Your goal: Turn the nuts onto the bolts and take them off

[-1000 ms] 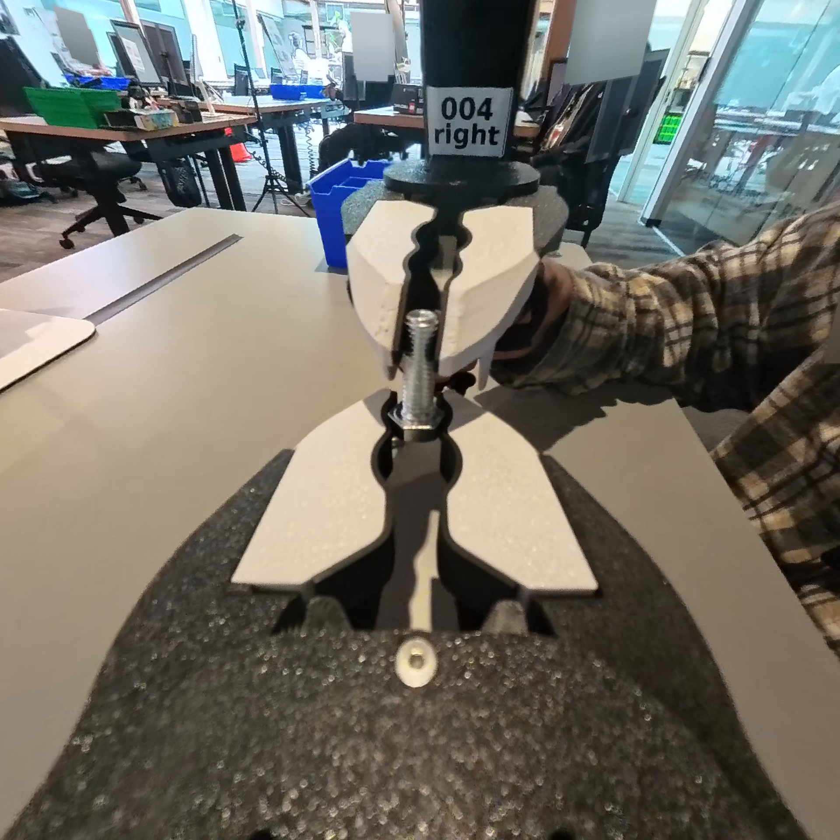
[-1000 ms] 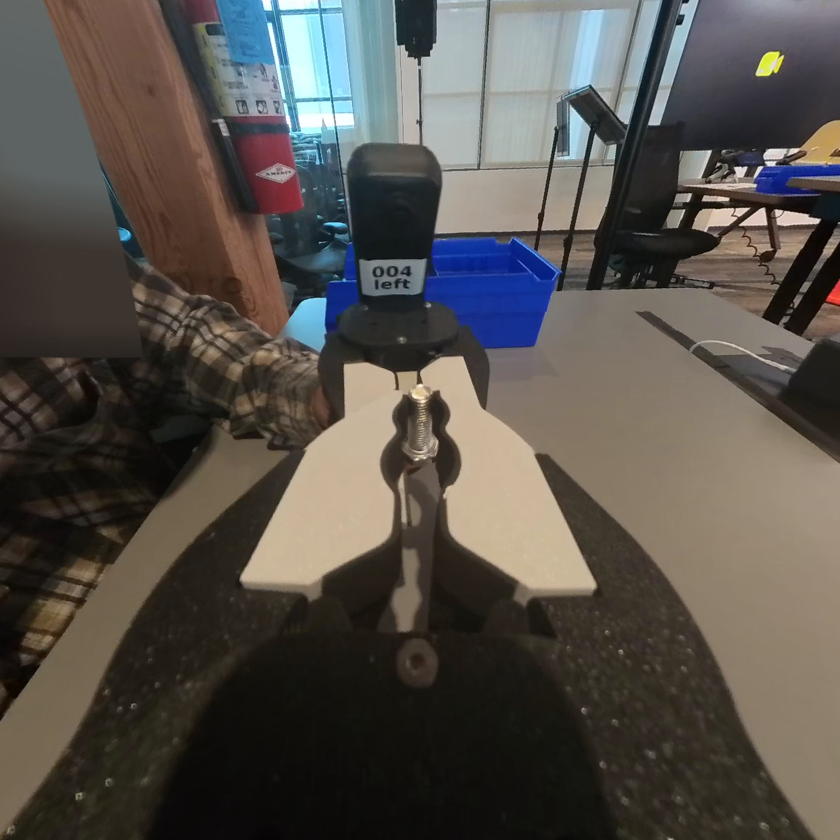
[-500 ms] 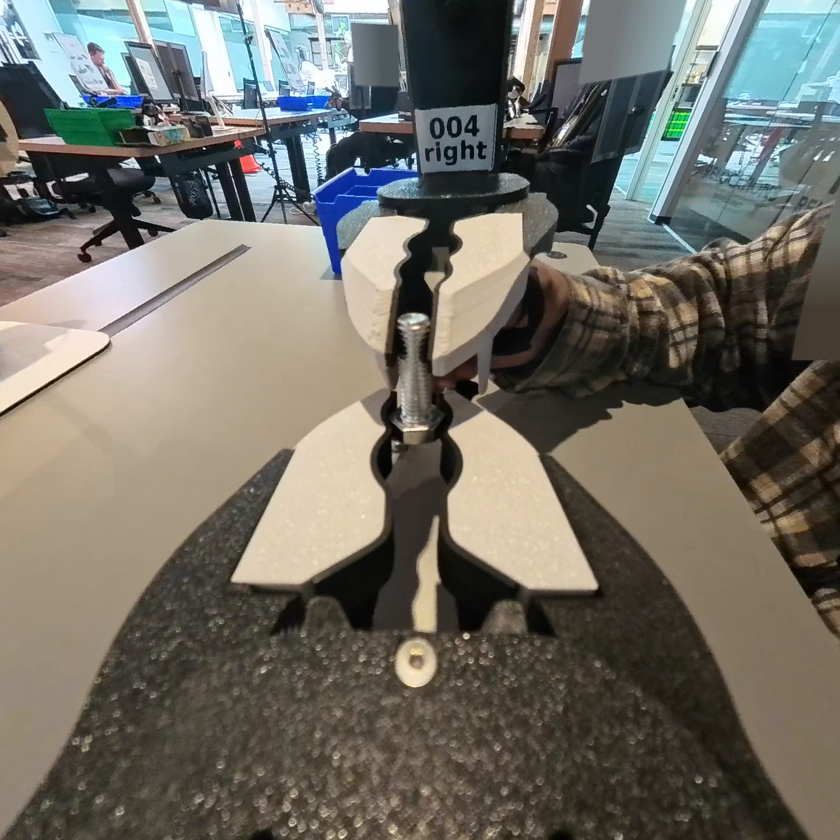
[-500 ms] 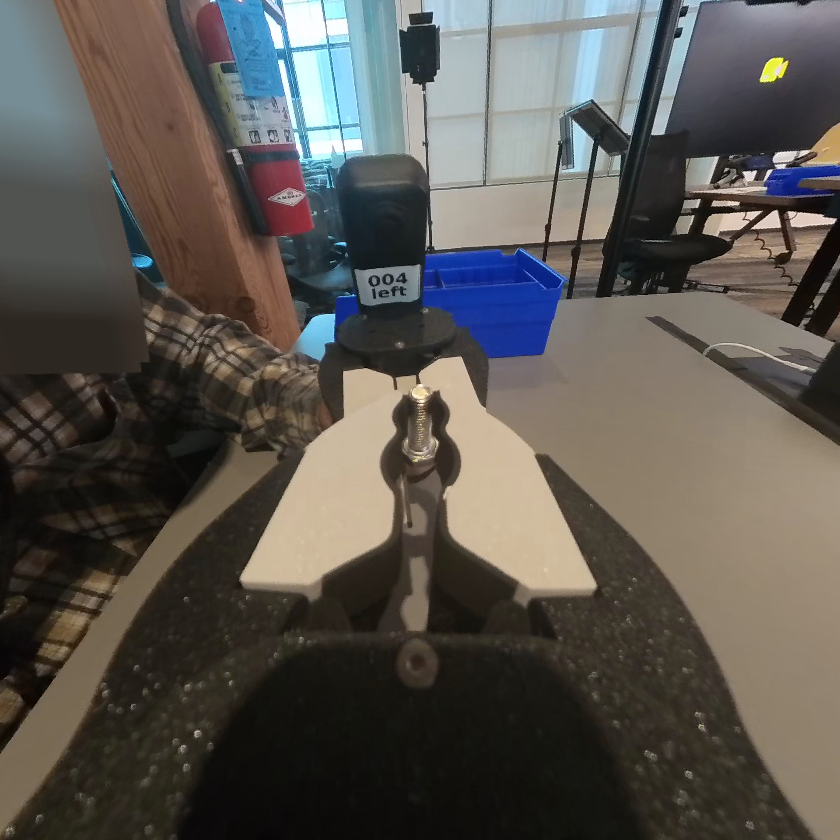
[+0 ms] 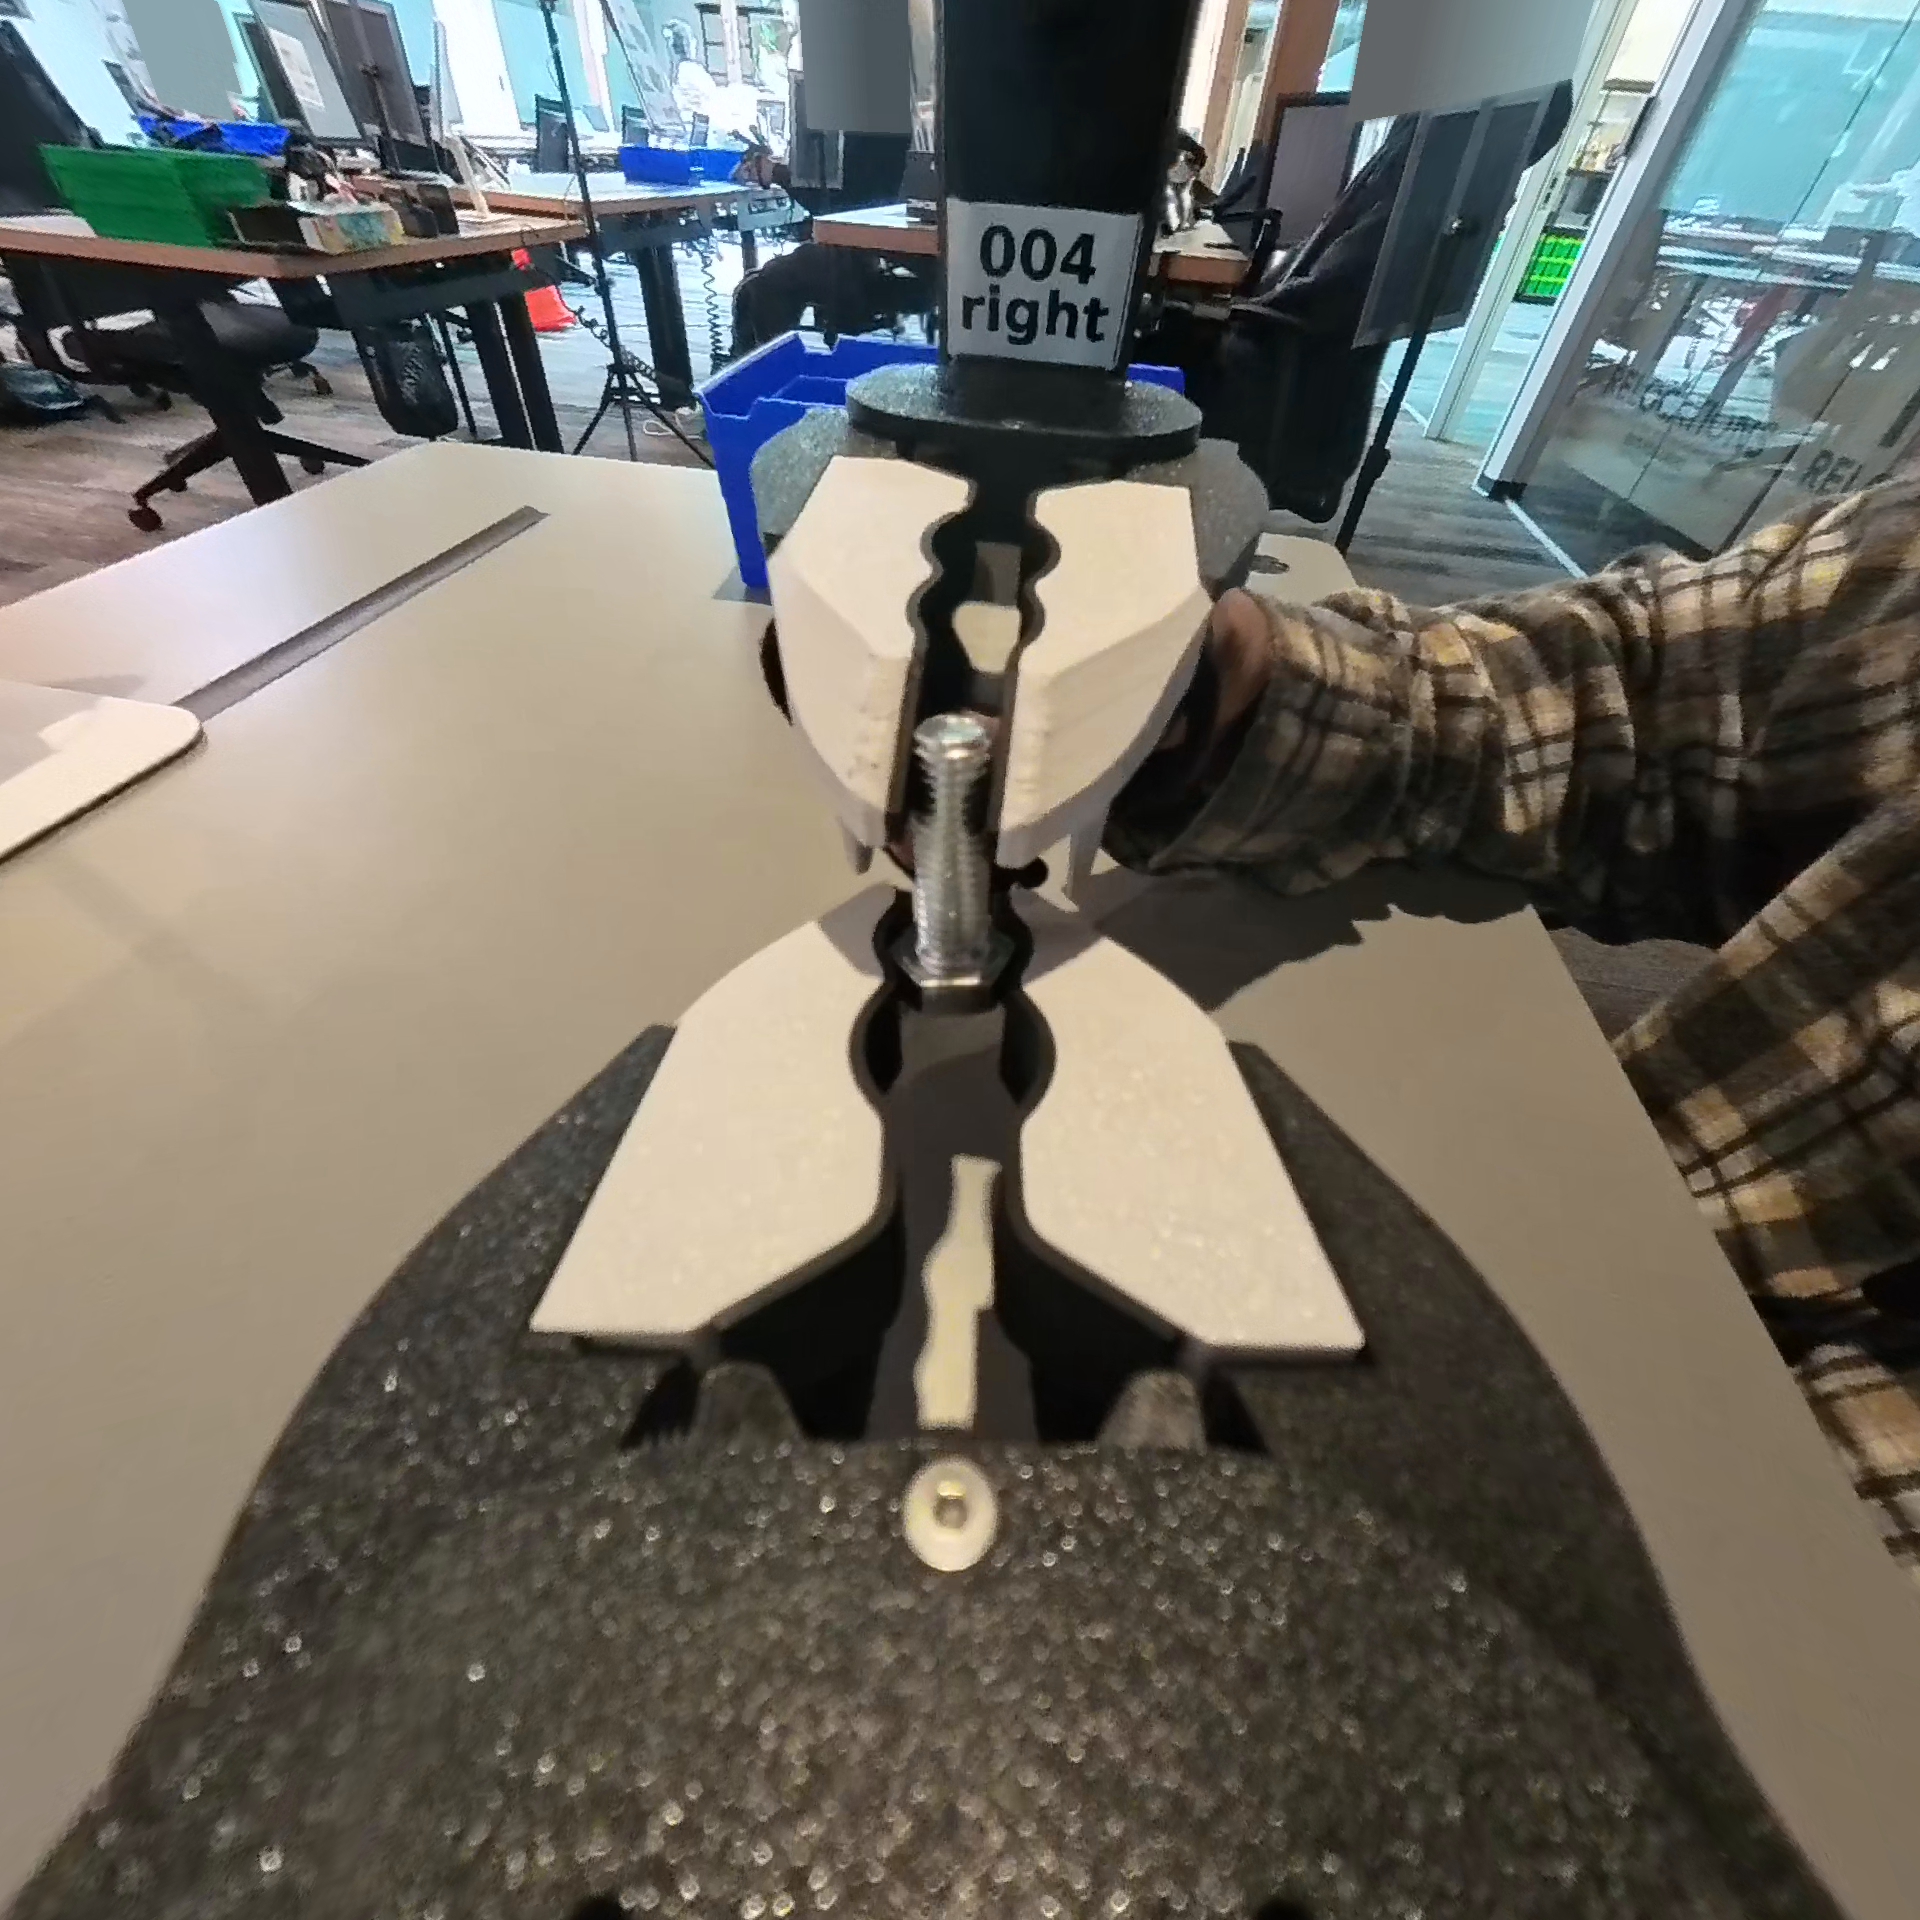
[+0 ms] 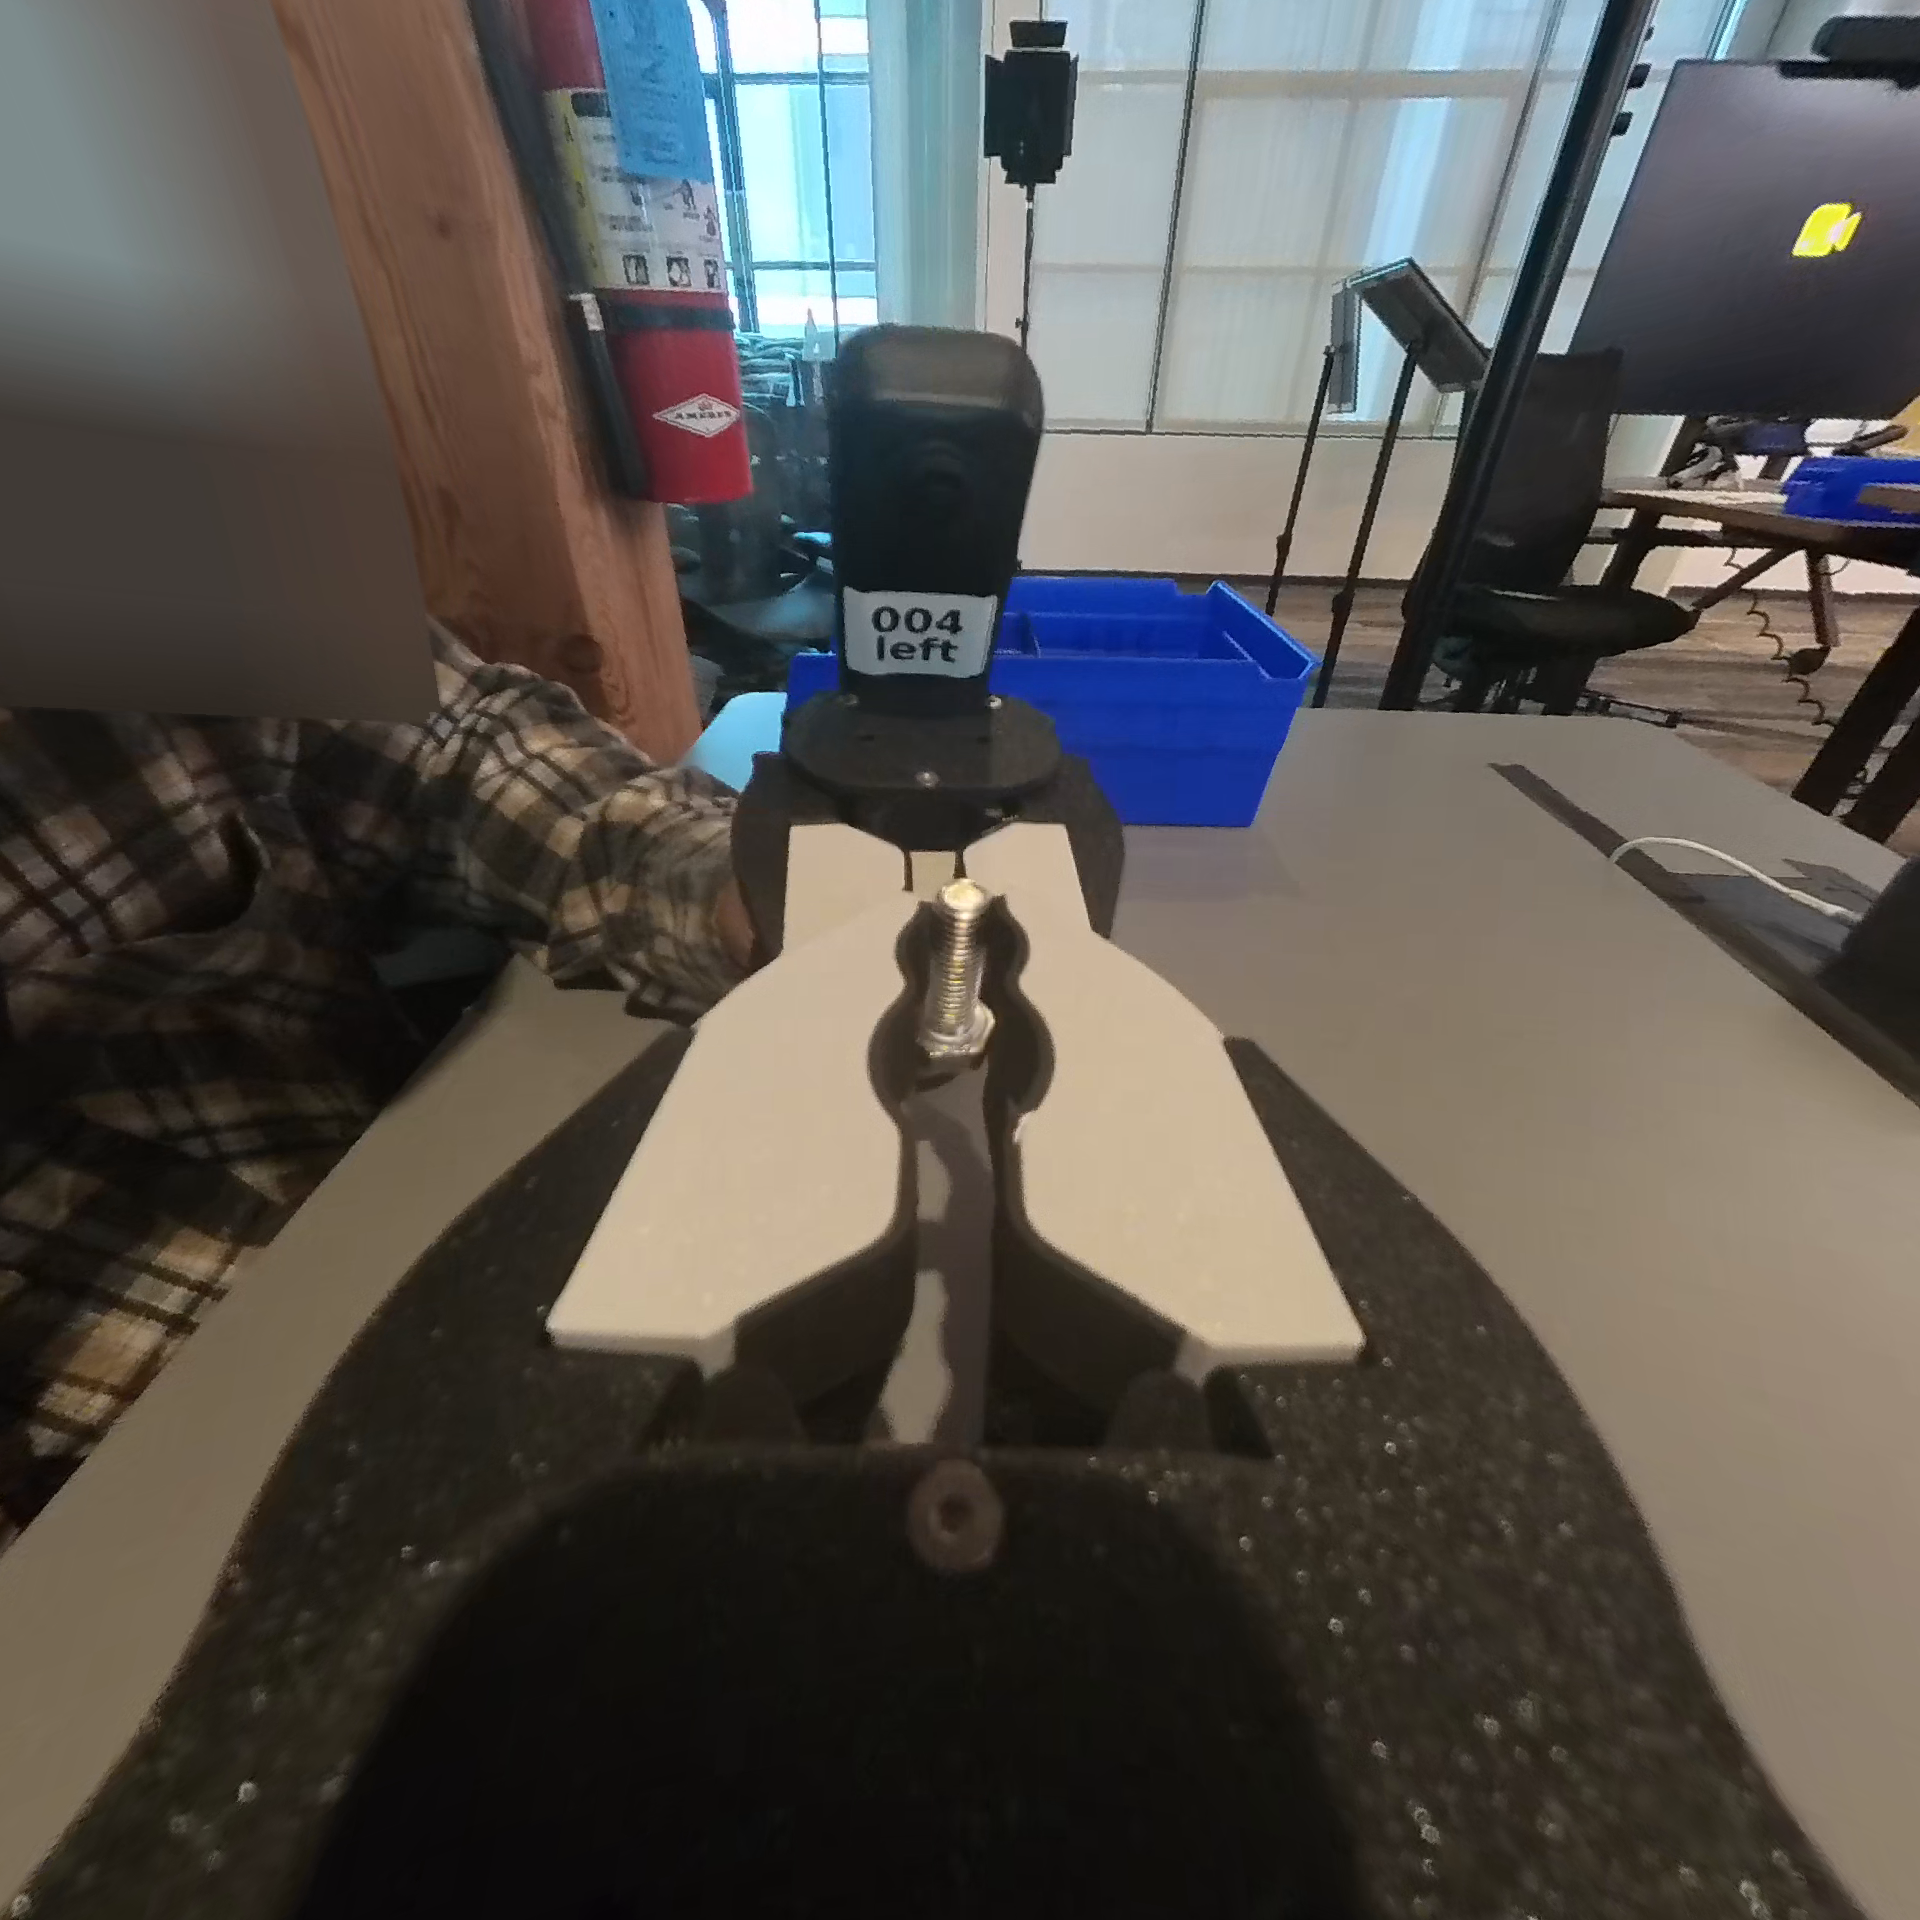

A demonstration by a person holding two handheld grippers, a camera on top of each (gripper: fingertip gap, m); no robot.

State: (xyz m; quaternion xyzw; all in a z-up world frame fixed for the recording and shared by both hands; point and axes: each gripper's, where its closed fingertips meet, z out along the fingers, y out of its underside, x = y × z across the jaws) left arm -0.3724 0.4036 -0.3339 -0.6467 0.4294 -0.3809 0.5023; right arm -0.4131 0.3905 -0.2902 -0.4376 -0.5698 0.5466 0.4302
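A silver bolt (image 5: 948, 831) with a hex nut (image 5: 951, 961) on it is held between my two grippers above the grey table (image 5: 416, 727). My left gripper (image 5: 951, 935) is shut on the nut at its fingertips. My right gripper (image 5: 961, 831) faces it from slightly above, shut around the bolt's far end. In the right wrist view the bolt (image 6: 951, 966) lies in the notches of my right gripper (image 6: 956, 914), with a hex part (image 6: 951, 1039) at its near end. The left gripper (image 6: 956, 873) sits just behind. Which hex part is the bolt's head I cannot tell.
A blue bin (image 6: 1143, 665) stands on the table behind the grippers. A white pad (image 5: 83, 748) lies at the left edge. A white cable (image 6: 1714, 862) and a dark object (image 6: 1881, 935) are at the right. Plaid sleeves (image 5: 1558, 727) reach in from the side. Across from one pair of fingers to the other is roughly 5 cm.
Both grippers keep their hold on the bolt and nut. The views have shifted and tilted slightly; the nut's place on the bolt looks about the same.
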